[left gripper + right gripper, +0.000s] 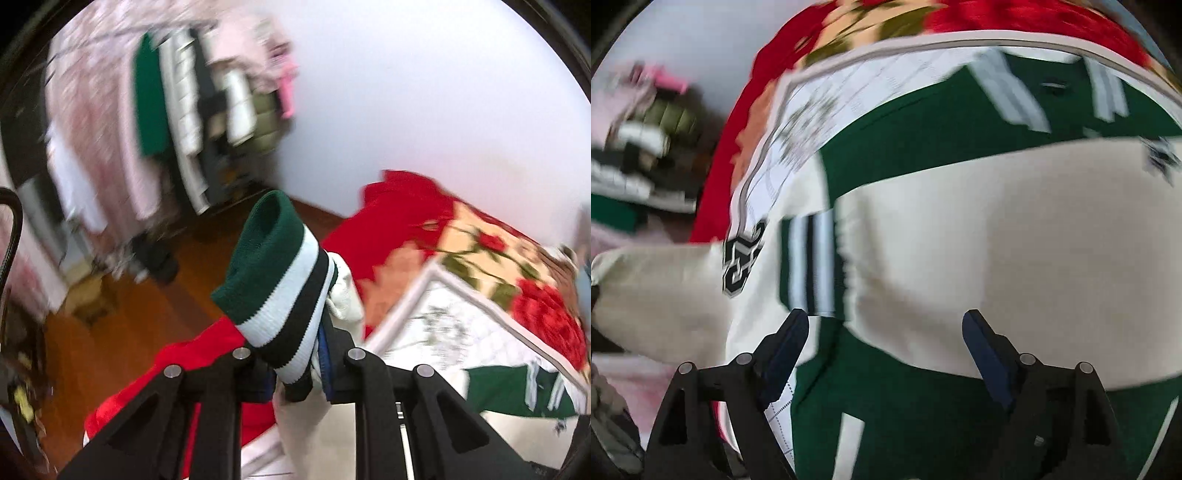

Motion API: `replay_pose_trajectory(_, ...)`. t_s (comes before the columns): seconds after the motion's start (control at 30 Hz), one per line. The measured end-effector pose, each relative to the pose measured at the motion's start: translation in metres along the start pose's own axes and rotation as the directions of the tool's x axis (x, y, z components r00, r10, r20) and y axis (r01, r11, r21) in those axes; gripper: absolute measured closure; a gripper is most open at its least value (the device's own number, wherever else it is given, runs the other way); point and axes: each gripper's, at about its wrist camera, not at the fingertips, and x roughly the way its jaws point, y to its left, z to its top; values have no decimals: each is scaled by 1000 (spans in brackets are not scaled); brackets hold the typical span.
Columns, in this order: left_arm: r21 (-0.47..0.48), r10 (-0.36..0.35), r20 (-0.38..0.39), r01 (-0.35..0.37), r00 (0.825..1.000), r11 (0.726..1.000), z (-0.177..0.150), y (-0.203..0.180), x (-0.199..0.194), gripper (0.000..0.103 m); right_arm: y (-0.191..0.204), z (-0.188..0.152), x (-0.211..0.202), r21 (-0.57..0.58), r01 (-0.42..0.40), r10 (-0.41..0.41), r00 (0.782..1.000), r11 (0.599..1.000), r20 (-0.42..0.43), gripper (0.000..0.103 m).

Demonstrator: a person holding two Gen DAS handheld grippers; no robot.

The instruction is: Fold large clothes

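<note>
Blurred jacket; left gripper's fingertips cuff-hidden

Left gripper: matte black plastic linkage across the bottom of the frame, triangular cut-outs in the outer arms, four round silver pivot pins in a row, dark blue pads on the fingers. Faint white markings on the right-hand arm, too small to read. Right gripper: same black frame along the lower edge, silver pins, navy-blue pointed fingertips, triangular openings low left and right.
</note>
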Motion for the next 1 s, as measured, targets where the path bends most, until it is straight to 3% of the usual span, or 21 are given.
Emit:
replay_pose_trajectory(0.17, 129, -163, 7, 160, 987, 979, 12, -108, -43, 90, -74, -4, -34, 129, 49, -54, 998, 990, 35, 16)
replay_pose_trajectory(0.27, 188, -288, -39, 290, 957, 938, 8, -185, -66, 91, -129, -12, -58, 224, 82, -93, 995, 971, 42, 16)
replay_pose_trajectory(0.37, 247, -413, -129, 432, 902, 867, -14, -277, -87, 91, -184, -21, -82, 302, 114, -136, 989, 946, 52, 16)
replay_pose_trajectory(0.5, 311, -523, -300, 600, 798, 737, -77, -406, -111, 91, -265, -39, -114, 401, 151, -189, 980, 904, 57, 16)
replay_pose_trajectory(0.53, 324, -529, -350, 630, 773, 706, -98, -436, -115, 91, -285, -44, -120, 423, 161, -204, 977, 892, 58, 16)
replay_pose_trajectory(0.6, 352, -522, -420, 663, 743, 661, -138, -481, -118, 90, -315, -51, -125, 458, 178, -227, 973, 871, 52, 16)
replay_pose_trajectory(0.73, 420, -426, -533, 666, 731, 616, -212, -542, -102, 90, -370, -65, -137, 514, 190, -242, 970, 837, 35, 16)
replay_pose_trajectory(0.8, 444, -360, -578, 653, 732, 613, -236, -552, -87, 86, -392, -71, -140, 519, 198, -247, 969, 831, 25, 16)
replay_pose_trajectory(0.87, 439, -326, -612, 652, 721, 618, -246, -551, -75, 84, -408, -75, -143, 516, 195, -241, 970, 834, 24, 16)
replay_pose_trajectory(0.9, 432, -321, -618, 651, 718, 625, -250, -550, -71, 80, -416, -77, -144, 515, 181, -229, 973, 838, 30, 16)
replay_pose_trajectory(0.97, 420, -333, -624, 663, 707, 620, -251, -547, -69, 50, -425, -80, -146, 514, 155, -204, 978, 843, 41, 16)
replay_pose_trajectory(1.0, 399, -350, -637, 682, 687, 612, -248, -544, -70, 22, -429, -81, -149, 510, 142, -193, 980, 848, 47, 16)
